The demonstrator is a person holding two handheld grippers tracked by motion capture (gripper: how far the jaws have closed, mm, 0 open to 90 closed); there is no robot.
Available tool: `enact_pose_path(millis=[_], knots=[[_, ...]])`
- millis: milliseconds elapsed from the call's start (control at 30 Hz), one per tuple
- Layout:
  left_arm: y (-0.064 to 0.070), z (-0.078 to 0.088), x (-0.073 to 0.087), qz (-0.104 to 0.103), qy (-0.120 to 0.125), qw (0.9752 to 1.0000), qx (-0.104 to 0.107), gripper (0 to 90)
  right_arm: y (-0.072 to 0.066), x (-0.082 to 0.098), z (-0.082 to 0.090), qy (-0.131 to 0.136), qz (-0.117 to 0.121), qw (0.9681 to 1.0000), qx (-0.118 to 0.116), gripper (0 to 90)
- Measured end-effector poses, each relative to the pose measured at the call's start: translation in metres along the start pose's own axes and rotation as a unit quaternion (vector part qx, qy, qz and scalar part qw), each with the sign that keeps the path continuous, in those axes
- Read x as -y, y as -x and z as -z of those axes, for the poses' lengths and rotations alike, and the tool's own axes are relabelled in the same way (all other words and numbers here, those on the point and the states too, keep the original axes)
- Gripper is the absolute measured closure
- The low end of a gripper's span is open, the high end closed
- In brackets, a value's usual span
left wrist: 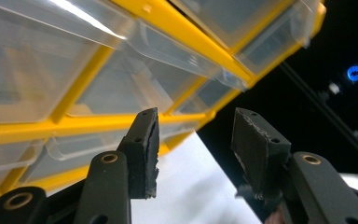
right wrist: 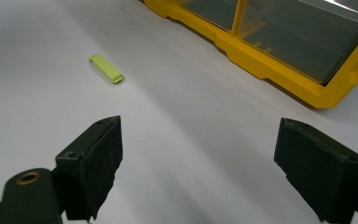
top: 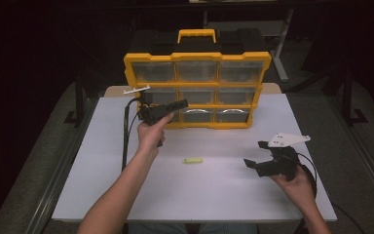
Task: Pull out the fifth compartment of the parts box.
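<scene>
Left gripper (left wrist: 193, 140) faces drawers (left wrist: 135, 88); jaws apart.

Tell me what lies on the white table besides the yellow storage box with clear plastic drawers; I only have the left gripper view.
Observer: A small flat yellow-green block lies alone on the white table, in front of the yellow storage box.
Operator: Where is the right gripper?
Observer: The right gripper is held low at the table's right side, jaws wide open and empty, pointing towards the block.
Operator: Which drawers am I facing?
Observer: The left gripper is at the box's lower left drawers, jaws apart with nothing between them.
</scene>
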State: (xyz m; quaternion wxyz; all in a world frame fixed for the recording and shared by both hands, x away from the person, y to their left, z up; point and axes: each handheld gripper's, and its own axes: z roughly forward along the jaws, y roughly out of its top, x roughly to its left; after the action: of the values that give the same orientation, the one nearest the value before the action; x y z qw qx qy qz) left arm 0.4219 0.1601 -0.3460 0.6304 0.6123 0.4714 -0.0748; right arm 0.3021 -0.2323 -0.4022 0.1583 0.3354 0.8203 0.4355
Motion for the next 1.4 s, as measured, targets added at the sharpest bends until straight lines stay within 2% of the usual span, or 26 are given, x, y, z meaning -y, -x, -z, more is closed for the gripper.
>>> enact_pose_path(millis=[67, 133, 233, 300, 333, 500, 667, 767, 833, 900, 967, 1167, 1200, 1400], knots=[[-0.001, -0.004, 0.0, 0.001, 0.008, 0.9999, -0.008, 53.2, 0.0, 0.0, 0.0, 0.0, 0.001, 1.0, 0.0, 14.2], [-0.002, -0.009, -0.001, 0.009, 0.018, 0.9998, -0.007, 54.6, 0.0, 0.0, -0.001, 0.001, 0.005, 1.0, -0.001, 14.2], [-0.004, -0.016, -0.001, 0.024, 0.034, 0.9991, 0.007, 57.4, 0.0, 0.0, 0.0, 0.002, 0.004, 1.0, 0.0, 14.2], [-0.005, -0.02, -0.001, 0.023, 0.037, 0.9991, 0.002, 59.4, 0.0, 0.0, 0.002, 0.006, -0.002, 1.0, -0.003, 14.2], [-0.008, -0.024, -0.001, 0.03, 0.038, 0.9988, 0.004, 61.0, 0.0, 0.0, 0.004, 0.012, -0.005, 0.9999, -0.003, 14.2], [-0.009, -0.03, 0.0, 0.035, 0.046, 0.9983, -0.003, 65.5, 0.001, 0.0, 0.004, 0.011, -0.006, 0.9999, -0.004, 14.2], [-0.005, -0.037, 0.0, 0.031, 0.044, 0.9985, -0.013, 67.3, 0.0, -0.001, 0.005, 0.016, -0.007, 0.9998, -0.009, 14.2], [-0.003, -0.039, -0.001, 0.033, 0.054, 0.9979, -0.009, 70.7, -0.001, -0.001, 0.005, 0.018, -0.006, 0.9998, -0.009, 14.2], [0.0, -0.041, -0.002, 0.029, 0.056, 0.9979, -0.019, 71.9, -0.001, -0.001, 0.005, 0.017, -0.005, 0.9998, -0.009, 14.2], [0.001, -0.042, -0.003, 0.031, 0.059, 0.9976, -0.016, 73.4, 0.0, -0.001, 0.005, 0.017, -0.005, 0.9998, -0.01, 14.2], [0.002, -0.044, -0.004, 0.03, 0.056, 0.9977, -0.021, 73.6, 0.0, -0.001, 0.005, 0.017, -0.004, 0.9998, -0.011, 14.2], [0.002, -0.047, -0.003, 0.034, 0.055, 0.9978, -0.016, 74.9, -0.001, -0.001, 0.004, 0.016, -0.002, 0.9998, -0.011, 14.2], [0.002, -0.048, -0.003, 0.041, 0.055, 0.9976, -0.011, 76.1, -0.001, -0.001, 0.005, 0.015, -0.002, 0.9998, -0.011, 14.2], [0.002, -0.046, -0.002, 0.043, 0.053, 0.9976, -0.008, 78.7, -0.001, -0.001, 0.004, 0.012, 0.0, 0.9999, -0.011, 14.2]])
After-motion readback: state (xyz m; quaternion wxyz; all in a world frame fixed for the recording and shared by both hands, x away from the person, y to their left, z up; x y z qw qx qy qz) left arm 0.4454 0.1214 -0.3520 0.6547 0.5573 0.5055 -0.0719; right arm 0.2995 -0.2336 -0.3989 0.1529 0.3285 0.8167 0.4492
